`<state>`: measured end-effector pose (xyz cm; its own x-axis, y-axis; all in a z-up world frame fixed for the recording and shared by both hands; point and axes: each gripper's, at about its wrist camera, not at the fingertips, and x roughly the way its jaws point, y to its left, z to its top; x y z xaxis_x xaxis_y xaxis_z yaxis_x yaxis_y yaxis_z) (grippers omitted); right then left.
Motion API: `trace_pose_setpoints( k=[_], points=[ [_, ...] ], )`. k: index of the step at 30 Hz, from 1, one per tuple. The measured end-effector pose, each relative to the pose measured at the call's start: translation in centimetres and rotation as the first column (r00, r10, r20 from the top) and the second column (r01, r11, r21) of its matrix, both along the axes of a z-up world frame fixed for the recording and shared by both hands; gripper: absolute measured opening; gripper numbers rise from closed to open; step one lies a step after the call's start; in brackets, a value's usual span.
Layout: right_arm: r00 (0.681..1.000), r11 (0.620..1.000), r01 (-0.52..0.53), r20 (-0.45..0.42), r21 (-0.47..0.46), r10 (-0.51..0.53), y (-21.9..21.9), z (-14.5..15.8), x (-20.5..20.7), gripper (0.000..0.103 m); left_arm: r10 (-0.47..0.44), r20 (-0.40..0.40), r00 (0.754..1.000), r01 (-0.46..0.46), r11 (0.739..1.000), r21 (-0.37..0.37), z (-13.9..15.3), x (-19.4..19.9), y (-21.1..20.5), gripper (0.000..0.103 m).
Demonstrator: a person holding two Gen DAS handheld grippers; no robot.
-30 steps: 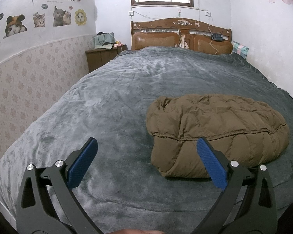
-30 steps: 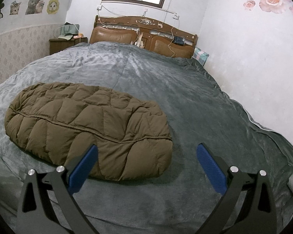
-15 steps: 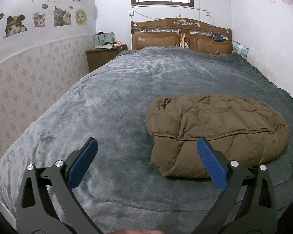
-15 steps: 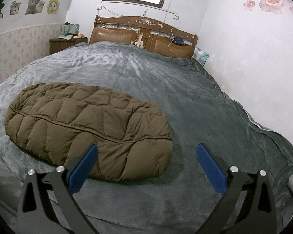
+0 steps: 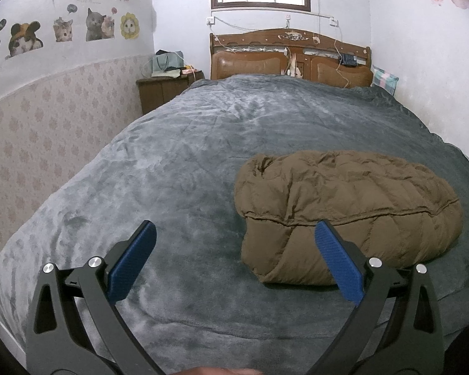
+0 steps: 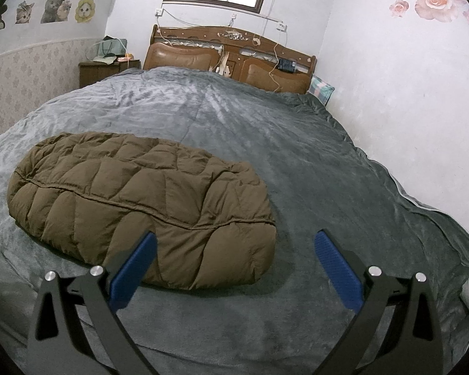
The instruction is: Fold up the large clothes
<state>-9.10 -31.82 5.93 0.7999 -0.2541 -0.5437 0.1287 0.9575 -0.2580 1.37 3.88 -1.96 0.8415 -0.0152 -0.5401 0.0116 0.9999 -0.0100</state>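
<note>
A brown quilted down jacket (image 5: pixel 347 209) lies folded into a thick bundle on the grey blanket (image 5: pixel 184 168), near the foot of the bed. In the right wrist view the same jacket (image 6: pixel 134 197) fills the left half. My left gripper (image 5: pixel 234 234) hovers open over the blanket, just left of the jacket's near corner, holding nothing. My right gripper (image 6: pixel 234 243) is also open and empty, hanging above the jacket's right end, its left finger in front of the fabric.
A wooden headboard (image 5: pixel 290 56) with cables stands at the far end. A nightstand (image 5: pixel 165 89) with a bag sits far left by the papered wall (image 5: pixel 37 137). The white wall (image 6: pixel 406 109) runs close along the bed's right edge. A plaid pillow (image 6: pixel 320 89) lies far right.
</note>
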Motion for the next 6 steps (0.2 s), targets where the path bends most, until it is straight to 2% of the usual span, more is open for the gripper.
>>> trace_pose_setpoints(
  k=[6],
  points=[
    [1.000,1.000,0.001,0.001,0.000,-0.001,0.02,0.04,0.01,0.101,0.012,-0.016,1.000,-0.012,1.000,-0.029,-0.16,0.30,0.44,0.100]
  ],
)
